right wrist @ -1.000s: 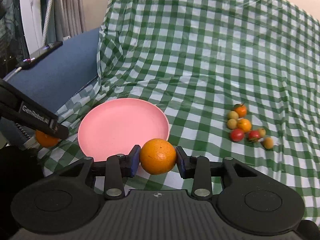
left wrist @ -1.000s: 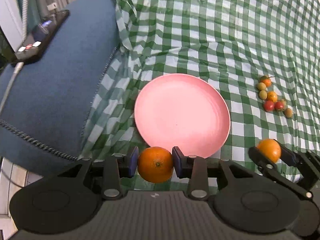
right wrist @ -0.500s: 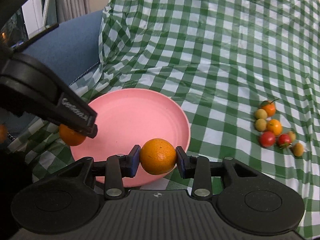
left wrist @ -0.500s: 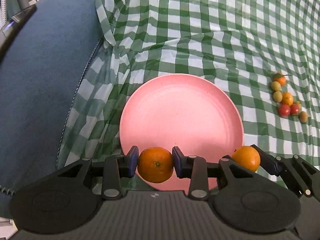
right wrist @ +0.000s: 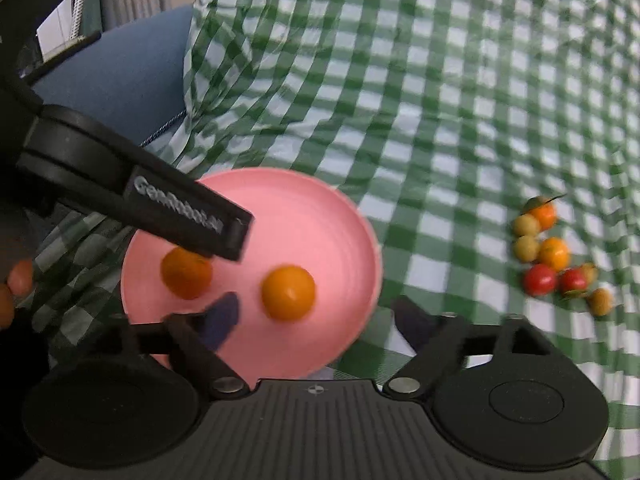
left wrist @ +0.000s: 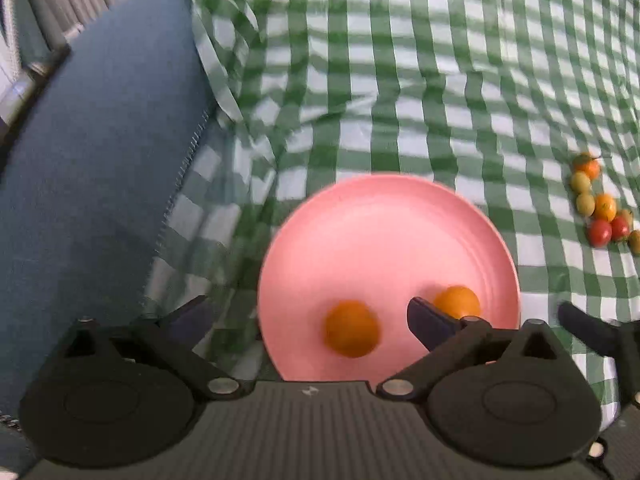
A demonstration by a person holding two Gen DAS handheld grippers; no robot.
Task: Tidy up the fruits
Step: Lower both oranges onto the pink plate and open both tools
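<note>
- Green-and-white checked cloth (left wrist: pixel 440 80) drapes the worktop, a blue cushion (left wrist: pixel 100 160) at its left edge; a pink plate (left wrist: pixel 384 220) lies on the cloth, close in front of both tools
- Left gripper (left wrist: pixel 310 320) has its jaws spread wide, holding nothing; an orange (left wrist: pixel 351 334) sits on the plate between them
- Right gripper (right wrist: pixel 316 316) is likewise splayed and empty; a second orange (right wrist: pixel 288 293) rests on the plate between its jaws
- Small fruits (right wrist: pixel 556 256) cluster on the cloth well to the right of the plate, nearer the right gripper; I judge that it is better placed to fetch them; round, with no long axis to line up on
- White lettering on the left tool's arm (right wrist: pixel 176 210) is blurred; it seems to begin "GenRobot"
</note>
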